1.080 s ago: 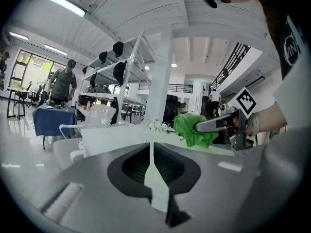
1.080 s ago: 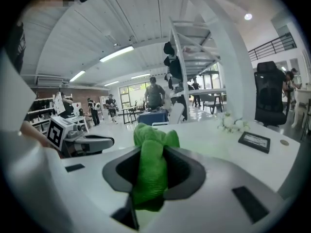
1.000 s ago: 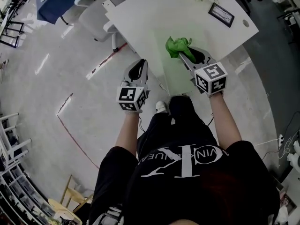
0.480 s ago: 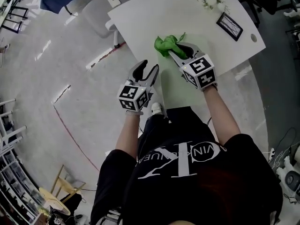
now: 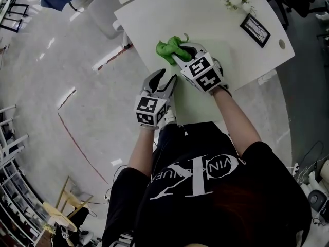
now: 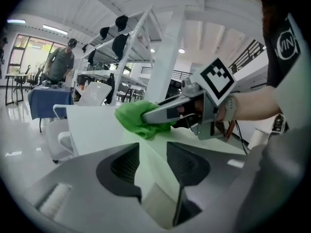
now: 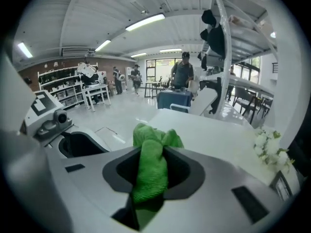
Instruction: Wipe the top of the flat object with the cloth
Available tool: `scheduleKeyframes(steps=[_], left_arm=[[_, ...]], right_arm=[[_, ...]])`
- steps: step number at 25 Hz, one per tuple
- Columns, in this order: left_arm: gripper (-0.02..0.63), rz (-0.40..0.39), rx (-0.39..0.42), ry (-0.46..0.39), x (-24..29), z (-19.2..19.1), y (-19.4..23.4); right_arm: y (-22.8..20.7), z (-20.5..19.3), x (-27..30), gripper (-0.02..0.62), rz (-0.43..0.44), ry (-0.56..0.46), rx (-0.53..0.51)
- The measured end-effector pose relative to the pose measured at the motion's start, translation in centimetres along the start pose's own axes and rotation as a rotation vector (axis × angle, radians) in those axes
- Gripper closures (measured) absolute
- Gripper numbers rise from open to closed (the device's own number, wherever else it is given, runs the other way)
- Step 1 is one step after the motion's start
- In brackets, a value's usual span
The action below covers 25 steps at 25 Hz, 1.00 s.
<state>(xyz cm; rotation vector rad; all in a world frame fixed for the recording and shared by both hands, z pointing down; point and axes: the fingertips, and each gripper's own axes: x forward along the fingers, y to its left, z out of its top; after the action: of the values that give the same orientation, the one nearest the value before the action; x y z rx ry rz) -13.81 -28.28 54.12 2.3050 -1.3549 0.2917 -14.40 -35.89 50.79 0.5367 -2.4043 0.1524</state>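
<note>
While the right gripper (image 5: 177,54) is clamping the green cloth (image 5: 168,48) between its closed jaws, the person is holding it low over the white table (image 5: 205,19). In the right gripper view the cloth (image 7: 150,171) is filling the gap of the gripper (image 7: 151,178) and is bunching out in front of the tips. Seen from the left gripper view, the cloth (image 6: 136,121) is appearing to rest on the surface at the far end of the pale green flat object (image 6: 155,147), though I cannot tell surely if it is touching.

The flat object (image 5: 189,101) is lying on the near part of the table, close to the person, and the right gripper is reaching over it.

The left gripper (image 5: 165,78) is pointing at the left side of this flat object. Its jaws have just been opening and are standing wide apart; the near edge of the flat object is showing in the gap of this gripper (image 6: 153,154), but the pads are not pressing on it.
</note>
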Motion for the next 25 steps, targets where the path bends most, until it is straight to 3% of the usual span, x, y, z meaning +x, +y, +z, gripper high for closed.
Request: scheduleKeyframes(steps=[6, 17, 25], left_arm=[[0.515, 0.002, 0.023, -0.004, 0.2, -0.2, -1.2], [0.517, 0.004, -0.025, -0.001, 0.0, -0.4, -1.0], [0.517, 0.000, -0.010, 0.009, 0.1, -0.4, -1.0]], right_arm=[[-0.2, -0.8, 1.3, 0.486, -0.013, 0.089, -0.064], [-4.0, -3.1, -1.0, 0.488, -0.152, 0.156, -0.016], [-7.4, -6.1, -4.3, 0.488, -0.245, 0.181, 0.066]])
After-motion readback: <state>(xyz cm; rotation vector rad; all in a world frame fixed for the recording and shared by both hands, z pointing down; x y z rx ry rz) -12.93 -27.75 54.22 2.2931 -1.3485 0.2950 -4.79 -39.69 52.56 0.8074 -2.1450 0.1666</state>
